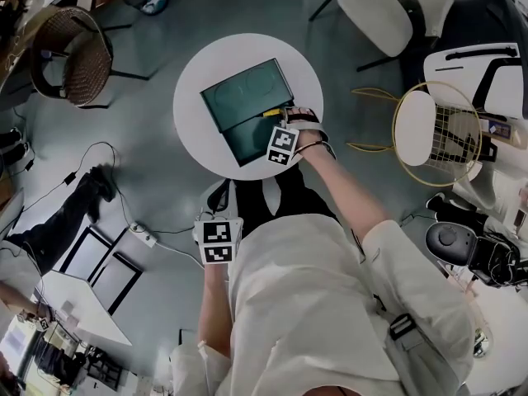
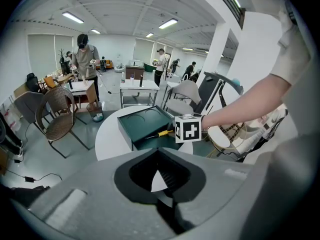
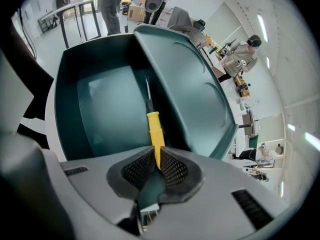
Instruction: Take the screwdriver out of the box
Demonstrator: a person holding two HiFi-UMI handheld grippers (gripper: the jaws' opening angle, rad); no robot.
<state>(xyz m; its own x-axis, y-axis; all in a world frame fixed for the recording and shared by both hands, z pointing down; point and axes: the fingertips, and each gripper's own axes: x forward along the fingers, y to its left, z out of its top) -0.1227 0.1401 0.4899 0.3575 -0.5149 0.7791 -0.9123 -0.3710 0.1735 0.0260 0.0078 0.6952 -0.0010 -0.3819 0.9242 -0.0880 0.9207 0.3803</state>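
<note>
A dark green box (image 1: 244,97) lies open on the round white table (image 1: 195,79), its lid (image 3: 192,79) leaning back from the tray (image 3: 100,106). The screwdriver (image 3: 154,130), with a yellow handle and dark shaft, lies in the tray by the lid hinge. It also shows as a yellow sliver in the left gripper view (image 2: 162,132). My right gripper (image 3: 156,159) points steeply down into the box, its pads pressed on the end of the yellow handle. Seen from the head view, that right gripper (image 1: 286,126) is at the box's right edge. My left gripper (image 1: 219,213) hangs below the table edge, jaws together and empty (image 2: 160,171).
A wicker chair (image 1: 70,56) stands left of the table and white chairs (image 1: 375,11) behind it. At the right is a gold wire chair (image 1: 437,130). Cables and a power strip (image 1: 144,238) lie on the floor at the left. People (image 2: 87,59) stand at desks far off.
</note>
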